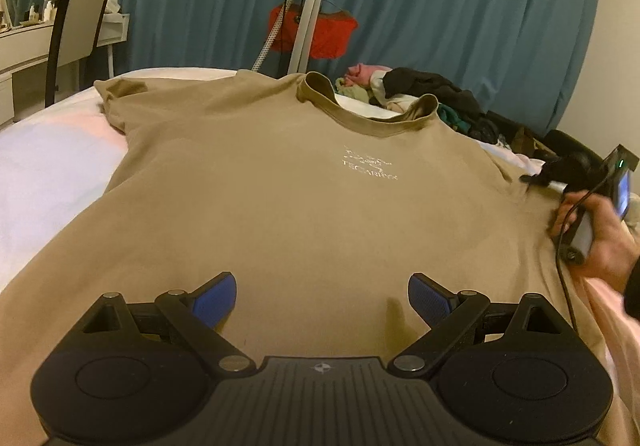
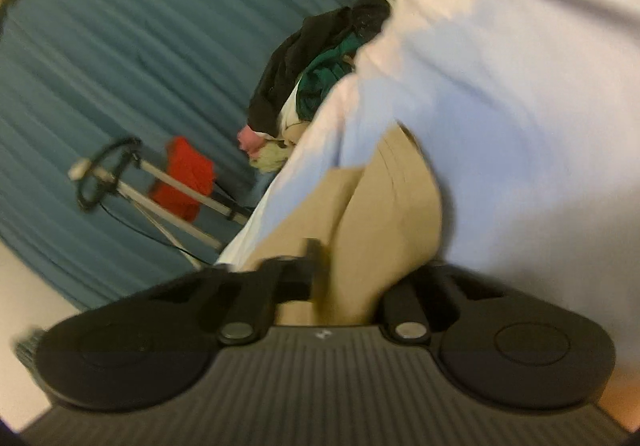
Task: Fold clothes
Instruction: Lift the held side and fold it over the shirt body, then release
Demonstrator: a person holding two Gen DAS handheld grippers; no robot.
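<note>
A tan T-shirt (image 1: pixel 280 182) with a small white chest logo lies spread face up on the bed, collar at the far side. My left gripper (image 1: pixel 322 300) is open, its blue pads just above the shirt's near hem. My right gripper (image 2: pixel 340 278) is shut on the shirt's right sleeve (image 2: pixel 384 206), tan cloth bunched between its fingers; the view is tilted and blurred. In the left wrist view the right gripper (image 1: pixel 536 176) sits at the shirt's right sleeve, held by a hand (image 1: pixel 600 242).
The bed has a pale pink-white sheet (image 1: pixel 52 182). A pile of mixed clothes (image 1: pixel 424 94) lies at the far right of the bed. A metal stand with a red item (image 1: pixel 312 30) stands before the teal curtain. A chair and desk (image 1: pixel 76 26) are far left.
</note>
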